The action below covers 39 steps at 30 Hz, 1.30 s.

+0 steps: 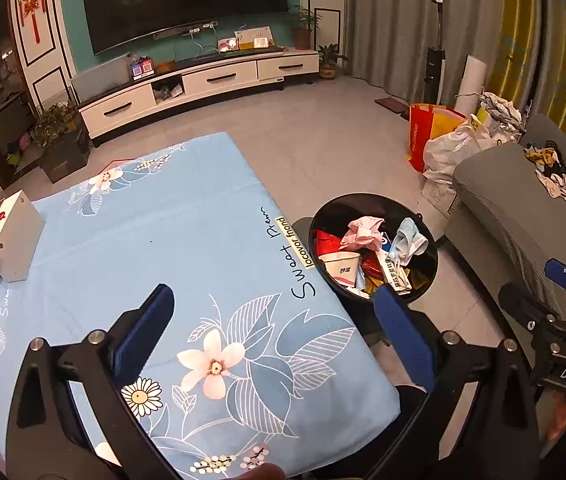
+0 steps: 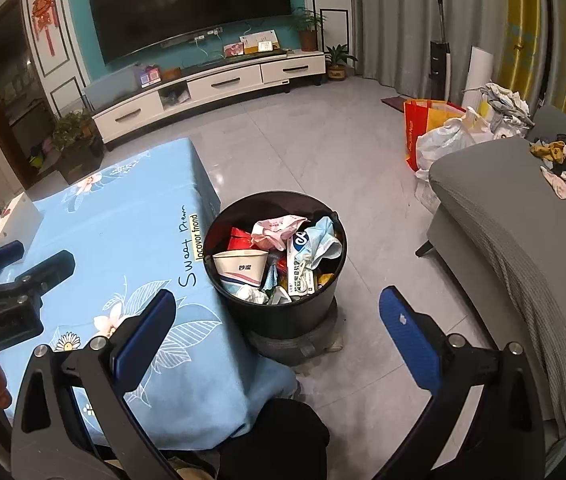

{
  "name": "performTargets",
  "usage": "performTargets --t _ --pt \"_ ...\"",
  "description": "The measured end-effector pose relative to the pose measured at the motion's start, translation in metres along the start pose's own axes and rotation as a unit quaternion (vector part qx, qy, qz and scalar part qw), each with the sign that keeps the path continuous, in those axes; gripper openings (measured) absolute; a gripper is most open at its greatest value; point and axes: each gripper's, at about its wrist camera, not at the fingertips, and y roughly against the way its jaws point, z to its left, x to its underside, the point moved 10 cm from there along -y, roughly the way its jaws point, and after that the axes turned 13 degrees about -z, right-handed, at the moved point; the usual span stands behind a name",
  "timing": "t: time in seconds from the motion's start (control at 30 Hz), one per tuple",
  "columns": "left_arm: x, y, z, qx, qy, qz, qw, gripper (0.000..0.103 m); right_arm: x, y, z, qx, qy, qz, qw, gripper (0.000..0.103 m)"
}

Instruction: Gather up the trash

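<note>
A black round trash bin [image 2: 283, 312] stands on the floor beside the table, filled with crumpled paper, a paper cup and wrappers [image 2: 279, 256]; it also shows in the left wrist view [image 1: 321, 220]. My left gripper [image 1: 275, 304] is open and empty above the blue floral tablecloth [image 1: 163, 240]. My right gripper [image 2: 277, 304] is open and empty, held above the bin's near side. The left gripper shows at the left edge of the right wrist view [image 2: 15, 264], and the right gripper at the right edge of the left wrist view [image 1: 563, 304].
A white box [image 1: 11, 236] sits at the table's left edge. A grey sofa [image 2: 515, 232] with loose socks stands on the right. Bags [image 2: 443, 132] sit on the floor behind it. A TV cabinet [image 2: 211, 88] lines the far wall.
</note>
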Motion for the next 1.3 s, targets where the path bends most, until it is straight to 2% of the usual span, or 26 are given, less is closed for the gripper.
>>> performTargets --t 0.63,1.3 --pt "-0.002 0.022 0.001 -0.011 -0.001 -0.014 0.9998 0.100 -0.002 0.010 0.007 -0.011 0.002 -0.010 1.000 0.100" --pt "-0.002 0.020 0.004 -0.015 0.001 -0.014 0.9998 0.100 -0.002 0.007 0.011 -0.012 0.006 -0.006 1.000 0.100"
